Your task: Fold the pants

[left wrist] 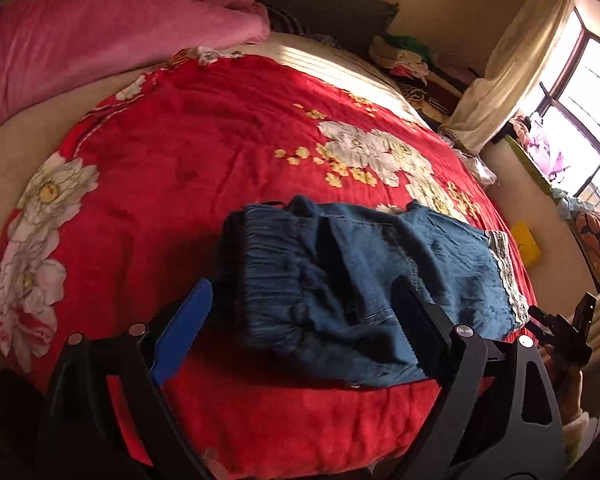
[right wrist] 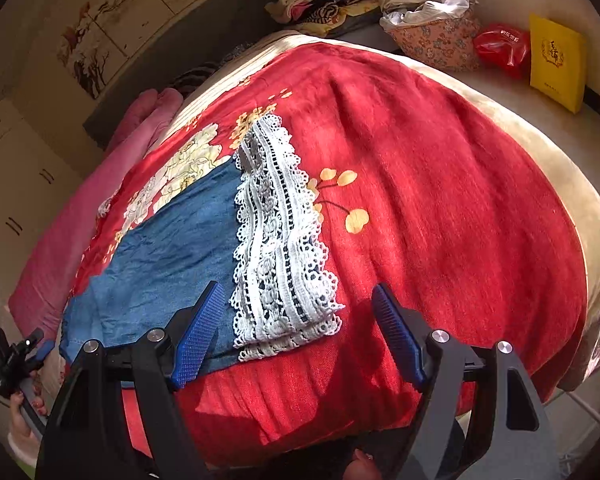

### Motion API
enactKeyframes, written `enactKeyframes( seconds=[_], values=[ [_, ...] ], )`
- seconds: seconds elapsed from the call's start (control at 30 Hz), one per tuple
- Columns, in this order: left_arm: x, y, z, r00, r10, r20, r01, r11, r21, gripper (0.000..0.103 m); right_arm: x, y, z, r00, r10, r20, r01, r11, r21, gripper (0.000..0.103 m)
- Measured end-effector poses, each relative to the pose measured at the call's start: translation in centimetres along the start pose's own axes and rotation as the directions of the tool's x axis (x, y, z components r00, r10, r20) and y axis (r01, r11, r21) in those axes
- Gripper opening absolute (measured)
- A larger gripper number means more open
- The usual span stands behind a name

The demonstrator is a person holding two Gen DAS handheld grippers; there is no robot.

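The pants [left wrist: 364, 280], blue denim-look cloth with a white lace cuff [right wrist: 278, 240], lie folded on the red floral blanket [left wrist: 204, 152], toward the near edge of the bed. In the left wrist view the gathered waistband [left wrist: 268, 264] sits at 9 o'clock of the bundle and the lace at 3 o'clock.

The left gripper [left wrist: 300, 328] stands released, jaws spread wide over the waistband end with nothing pinched. The right gripper [right wrist: 300, 336] is likewise released over the lace end.

Judgement: the cloth looks light, soft and limp and will sag if lifted at one point. The lace may snag. The layered waistband and the denim just inside the cuff look like the firmest holds.
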State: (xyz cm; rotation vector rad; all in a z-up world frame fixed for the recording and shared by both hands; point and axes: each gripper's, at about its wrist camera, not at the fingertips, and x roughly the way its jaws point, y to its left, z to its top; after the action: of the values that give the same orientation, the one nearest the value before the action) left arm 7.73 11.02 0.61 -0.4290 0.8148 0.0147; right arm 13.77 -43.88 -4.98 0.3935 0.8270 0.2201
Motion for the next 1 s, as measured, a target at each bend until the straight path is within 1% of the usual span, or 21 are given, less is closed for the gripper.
enactKeyframes(
  seconds=[0.07, 0.13, 0.2, 0.27, 0.33, 0.37, 0.4, 0.43, 0.53, 0.6, 0.67, 0.7, 0.73, 0.83, 0.9, 0.97, 1.0],
  values=[
    [-0.3, 2.0, -0.7, 1.0, 0.005, -0.007, -0.006, 0.998, -0.067, 0.085, 0.1, -0.1, -0.6, 0.999, -0.033, 0.007, 0.033, 0.999, 0.025, 0.075],
    [0.0, 3.3, -1.2, 1.0, -0.015, -0.026, 0.011, 0.991, -0.136, 0.086, 0.1, -0.3, -1.1, 0.999, -0.043, 0.021, 0.042, 0.998, 0.05, 0.075],
    [1.1, 3.4, -1.4, 0.996, -0.078, -0.052, 0.068, 0.982, -0.173, 0.086, 0.2, 0.0, -1.2, 0.998, -0.051, 0.024, 0.05, 0.997, 0.052, 0.076],
    [2.6, 3.0, -1.4, 0.992, -0.108, -0.067, 0.093, 0.977, -0.191, 0.086, 0.2, 0.2, -1.1, 0.998, -0.057, 0.022, 0.056, 0.997, 0.043, 0.076],
    [4.4, 2.5, -1.3, 0.984, -0.151, -0.093, 0.126, 0.966, -0.226, 0.084, 0.3, 0.3, -1.0, 0.999, -0.049, 0.018, 0.047, 0.997, 0.058, 0.076],
    [5.0, 2.3, -1.3, 0.986, -0.134, -0.098, 0.108, 0.966, -0.233, 0.074, 0.4, 0.4, -1.0, 0.999, -0.049, 0.019, 0.048, 0.997, 0.061, 0.076],
    [5.3, 1.9, -1.3, 0.991, -0.094, -0.1, 0.07, 0.973, -0.218, 0.047, 0.5, 0.5, -1.1, 0.998, -0.052, 0.018, 0.051, 0.997, 0.059, 0.076],
    [5.4, 1.5, -1.0, 0.994, -0.058, -0.094, 0.04, 0.982, -0.187, 0.035, 0.6, 0.7, -1.0, 0.998, -0.058, 0.014, 0.057, 0.997, 0.054, 0.076],
    [4.2, 2.1, -0.2, 0.996, -0.07, -0.06, 0.059, 0.984, -0.17, 0.032, 0.6, 1.0, -1.0, 0.998, -0.055, 0.013, 0.054, 0.998, 0.039, 0.076],
    [3.3, 2.8, 0.1, 0.998, -0.043, -0.041, 0.036, 0.988, -0.149, 0.032, 0.7, 1.2, -1.0, 0.998, -0.063, 0.014, 0.063, 0.997, 0.035, 0.076],
    [3.6, 3.8, -0.4, 0.998, -0.034, -0.061, 0.024, 0.987, -0.16, 0.032, 0.9, 1.3, -1.3, 0.997, -0.074, 0.013, 0.074, 0.997, 0.03, 0.076],
    [3.9, 4.3, -0.7, 0.997, -0.042, -0.068, 0.029, 0.984, -0.176, 0.032, 1.1, 1.3, -1.4, 0.997, -0.081, 0.012, 0.081, 0.996, 0.024, 0.076],
    [4.3, 4.6, -1.1, 0.996, -0.047, -0.073, 0.033, 0.982, -0.184, 0.032, 1.1, 1.4, -1.6, 0.996, -0.088, 0.012, 0.088, 0.996, 0.015, 0.076],
    [4.8, 4.7, -1.4, 0.998, -0.012, -0.066, 0.001, 0.988, -0.152, 0.039, 0.6, 1.7, -1.5, 0.995, -0.101, 0.017, 0.101, 0.995, -0.013, 0.076],
    [4.7, 4.8, -1.2, 0.999, 0.007, -0.05, -0.015, 0.989, -0.144, 0.045, -0.9, 2.2, -1.5, 0.993, -0.091, 0.073, 0.093, 0.995, -0.025, 0.076],
    [4.3, 4.8, -0.8, 0.999, 0.026, -0.034, -0.03, 0.991, -0.13, 0.045, -2.6, 3.2, -1.2, 0.987, -0.092, 0.134, 0.102, 0.992, -0.073, 0.076],
    [4.3, 4.8, -0.7, 0.999, 0.034, -0.032, -0.037, 0.992, -0.125, 0.045, -3.1, 4.0, -0.9, 0.985, -0.079, 0.151, 0.096, 0.989, -0.109, 0.076]
  ],
)
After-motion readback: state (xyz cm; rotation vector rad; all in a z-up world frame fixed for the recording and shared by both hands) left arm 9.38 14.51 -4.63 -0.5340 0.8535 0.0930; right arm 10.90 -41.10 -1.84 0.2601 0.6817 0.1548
